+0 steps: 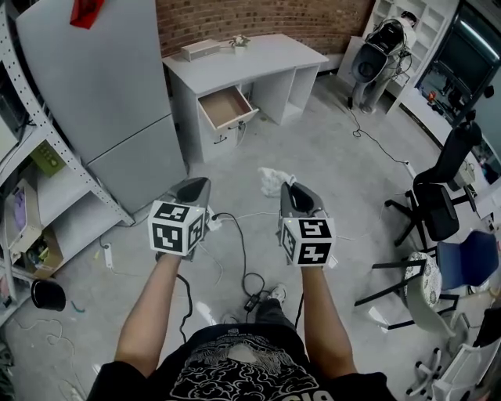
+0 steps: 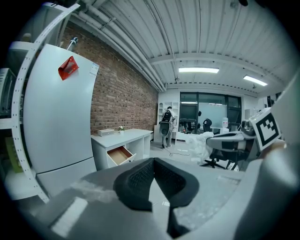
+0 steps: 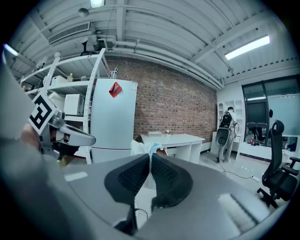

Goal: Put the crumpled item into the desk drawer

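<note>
Red brick wall [image 1: 258,19] is running along the far side; grey concrete floor [image 1: 329,149] is carrying loose cables [image 1: 244,254]. Tall grey fridge [image 1: 102,94] is standing beside metal shelving [image 1: 55,184]. Black office chair [image 1: 438,196] is sitting at right. Ceiling strip lights [image 2: 198,70] are glowing

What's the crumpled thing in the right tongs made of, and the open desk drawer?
Crumpled item: thin, white, creased and limp, likely plastic film or paper; can't tell which. Drawer: matte brown inside, probably wood or fibreboard, with a smooth white front.
</note>
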`<state>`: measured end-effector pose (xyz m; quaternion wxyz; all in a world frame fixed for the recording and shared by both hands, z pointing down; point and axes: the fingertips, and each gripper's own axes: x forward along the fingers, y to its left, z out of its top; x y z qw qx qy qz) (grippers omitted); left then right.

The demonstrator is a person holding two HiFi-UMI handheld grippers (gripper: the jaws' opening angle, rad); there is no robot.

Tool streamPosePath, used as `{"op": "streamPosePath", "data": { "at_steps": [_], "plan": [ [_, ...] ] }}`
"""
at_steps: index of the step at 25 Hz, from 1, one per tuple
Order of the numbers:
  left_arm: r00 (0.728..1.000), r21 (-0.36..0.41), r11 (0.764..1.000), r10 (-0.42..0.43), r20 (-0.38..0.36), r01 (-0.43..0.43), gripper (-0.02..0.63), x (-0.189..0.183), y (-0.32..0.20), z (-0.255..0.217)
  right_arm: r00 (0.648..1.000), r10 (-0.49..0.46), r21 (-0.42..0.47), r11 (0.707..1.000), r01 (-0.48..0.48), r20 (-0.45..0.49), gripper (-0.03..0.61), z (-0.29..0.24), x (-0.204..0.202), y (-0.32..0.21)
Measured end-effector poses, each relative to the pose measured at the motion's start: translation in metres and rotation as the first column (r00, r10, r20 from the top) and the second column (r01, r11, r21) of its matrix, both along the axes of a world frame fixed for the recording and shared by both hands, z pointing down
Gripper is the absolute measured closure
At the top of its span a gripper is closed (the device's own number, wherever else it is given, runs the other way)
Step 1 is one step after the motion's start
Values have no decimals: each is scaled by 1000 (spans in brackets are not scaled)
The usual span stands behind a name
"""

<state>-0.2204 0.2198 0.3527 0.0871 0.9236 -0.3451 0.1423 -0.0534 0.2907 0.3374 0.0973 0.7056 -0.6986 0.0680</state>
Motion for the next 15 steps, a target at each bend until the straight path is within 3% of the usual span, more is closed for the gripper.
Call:
{"op": "streamPosePath", "data": {
  "at_steps": [8, 15],
  "plan": [
    [1000, 3, 1000, -9, 18, 9, 614, 31, -14, 5, 1000, -19, -4, 1000, 19, 18, 561, 9, 31, -17],
    [999, 1, 1000, -30, 35, 30, 614, 81, -45, 7, 998, -48, -11, 999, 49, 28, 561, 14, 79, -51]
  ]
}}
